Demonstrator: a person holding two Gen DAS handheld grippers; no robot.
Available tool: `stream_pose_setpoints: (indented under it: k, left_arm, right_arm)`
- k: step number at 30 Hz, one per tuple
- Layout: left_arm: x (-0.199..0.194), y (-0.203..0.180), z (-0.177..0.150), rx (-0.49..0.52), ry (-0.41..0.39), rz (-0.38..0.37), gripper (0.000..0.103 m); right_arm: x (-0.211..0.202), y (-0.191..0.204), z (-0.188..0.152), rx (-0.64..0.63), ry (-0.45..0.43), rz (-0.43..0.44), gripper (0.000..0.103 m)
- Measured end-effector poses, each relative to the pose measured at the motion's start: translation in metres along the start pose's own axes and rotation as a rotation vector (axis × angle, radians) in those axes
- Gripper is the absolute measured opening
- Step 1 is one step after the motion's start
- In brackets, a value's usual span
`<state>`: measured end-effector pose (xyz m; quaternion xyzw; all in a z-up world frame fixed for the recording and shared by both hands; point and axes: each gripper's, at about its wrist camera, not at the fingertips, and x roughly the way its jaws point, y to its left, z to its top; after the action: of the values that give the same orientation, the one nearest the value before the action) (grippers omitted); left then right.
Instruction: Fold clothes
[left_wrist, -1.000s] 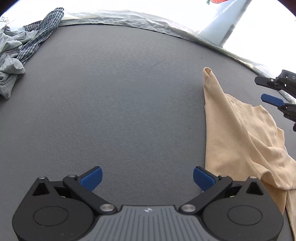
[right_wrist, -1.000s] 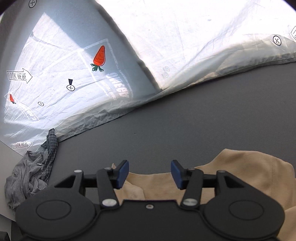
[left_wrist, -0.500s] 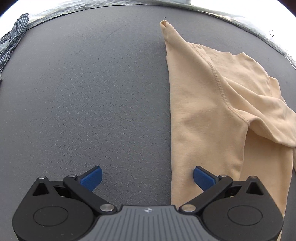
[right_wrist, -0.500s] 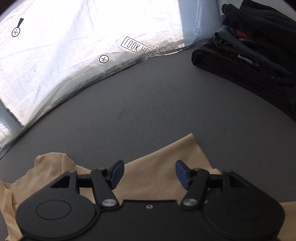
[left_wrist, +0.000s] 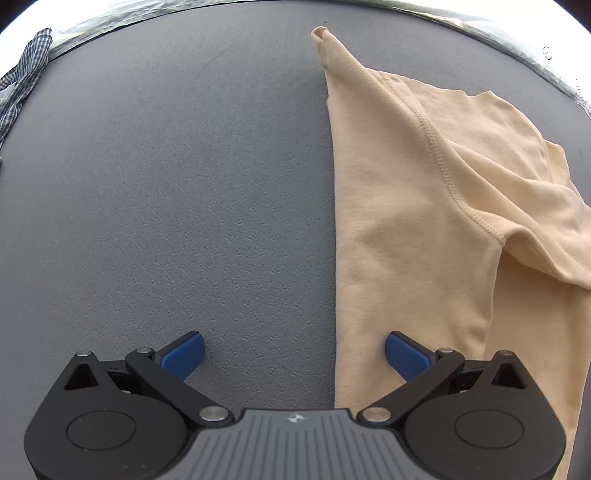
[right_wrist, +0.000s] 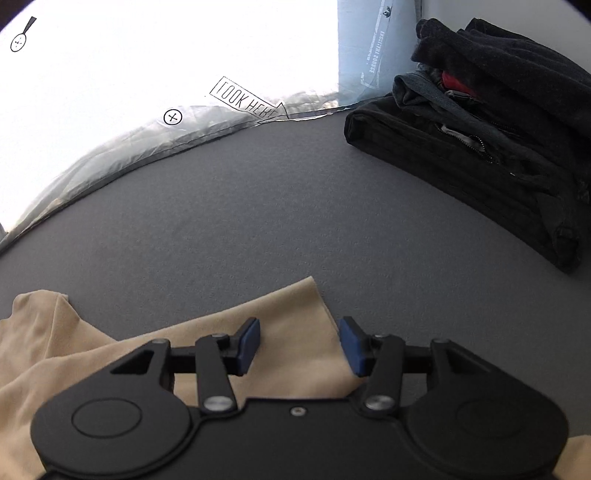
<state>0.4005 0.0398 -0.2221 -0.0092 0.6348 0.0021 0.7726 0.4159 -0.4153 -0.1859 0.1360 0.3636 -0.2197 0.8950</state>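
A beige T-shirt (left_wrist: 424, 206) lies partly folded on the dark grey table, its straight left edge running away from me in the left wrist view. My left gripper (left_wrist: 294, 354) is open and empty; its right finger is over the shirt's near edge, its left finger over bare table. In the right wrist view the same shirt (right_wrist: 288, 314) lies under my right gripper (right_wrist: 300, 345), which is open and empty, its blue pads straddling a corner of the fabric.
A stack of folded dark clothes (right_wrist: 480, 147) sits at the far right of the table. A checked garment (left_wrist: 22, 85) lies at the far left edge. A crinkled white sheet with printed marks (right_wrist: 243, 99) borders the table's back.
Both grippers have swung over the beige shirt. The left one moved right, to the shirt's left edge. The right one turned right, bringing the dark stack into view. Both stayed open.
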Motion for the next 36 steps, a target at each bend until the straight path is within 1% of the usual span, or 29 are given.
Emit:
stream_pose_setpoints:
  k: [1, 9, 10, 15, 16, 17, 18, 19, 20, 21, 24, 26, 29, 31, 33, 34, 35, 36]
  left_arm:
    - [0.0, 0.0, -0.001, 0.0, 0.0, -0.001, 0.103]
    - [0.002, 0.003, -0.008, 0.003, -0.007, -0.004, 0.103]
    - [0.003, 0.003, -0.009, 0.003, -0.009, -0.004, 0.103]
    - [0.005, 0.003, -0.014, 0.001, 0.002, -0.005, 0.103]
    - [0.005, 0.004, -0.014, 0.0, 0.011, -0.006, 0.103]
    - [0.006, 0.004, -0.014, -0.003, 0.018, -0.007, 0.103]
    - [0.005, 0.005, -0.014, -0.01, 0.017, -0.013, 0.103]
    - [0.002, 0.007, -0.012, -0.019, 0.002, -0.023, 0.103]
    - [-0.001, 0.008, -0.01, -0.025, -0.014, -0.034, 0.103]
    - [-0.004, 0.009, -0.006, -0.025, -0.032, -0.047, 0.103]
    - [-0.009, 0.008, 0.013, -0.018, -0.086, -0.073, 0.103]
    - [-0.008, 0.005, 0.028, -0.008, -0.13, -0.061, 0.103]
    - [-0.002, 0.003, 0.056, -0.007, -0.187, -0.035, 0.103]
    - [0.005, 0.007, 0.068, -0.025, -0.207, -0.034, 0.103]
    - [0.016, 0.0, 0.081, -0.029, -0.215, -0.013, 0.103]
    - [0.021, -0.004, 0.085, -0.026, -0.218, -0.001, 0.103]
    - [0.024, -0.007, 0.088, -0.019, -0.223, 0.012, 0.103]
    - [0.026, -0.011, 0.091, -0.011, -0.224, 0.026, 0.103]
  right_arm:
    - [-0.01, -0.002, 0.003, 0.014, -0.034, 0.006, 0.003]
    - [-0.088, -0.018, 0.031, 0.123, -0.303, 0.05, 0.003]
    - [-0.088, -0.02, 0.03, 0.127, -0.295, 0.041, 0.003]
    - [-0.061, -0.032, 0.009, 0.124, -0.138, -0.046, 0.005]
    - [-0.055, -0.034, 0.005, 0.123, -0.107, -0.064, 0.007]
    - [-0.05, -0.037, 0.001, 0.122, -0.075, -0.081, 0.023]
    - [-0.044, -0.039, -0.004, 0.121, -0.044, -0.098, 0.033]
    - [-0.039, -0.041, -0.008, 0.12, -0.013, -0.116, 0.053]
    - [-0.034, -0.043, -0.012, 0.119, 0.019, -0.133, 0.053]
    - [-0.03, -0.046, -0.014, 0.116, 0.037, -0.129, 0.053]
    - [-0.019, -0.047, -0.011, 0.097, 0.058, -0.121, 0.056]
    - [-0.012, -0.047, -0.009, 0.079, 0.07, -0.119, 0.063]
    - [-0.003, -0.045, -0.008, 0.065, 0.088, -0.092, 0.065]
    - [0.001, -0.044, -0.007, 0.064, 0.101, -0.059, 0.063]
    - [-0.006, -0.04, -0.004, 0.04, 0.071, -0.053, 0.06]
    - [-0.011, -0.038, -0.002, 0.026, 0.052, -0.052, 0.044]
    - [-0.015, -0.036, 0.0, 0.012, 0.032, -0.051, 0.022]
    - [-0.02, -0.034, 0.002, -0.002, 0.012, -0.051, 0.012]
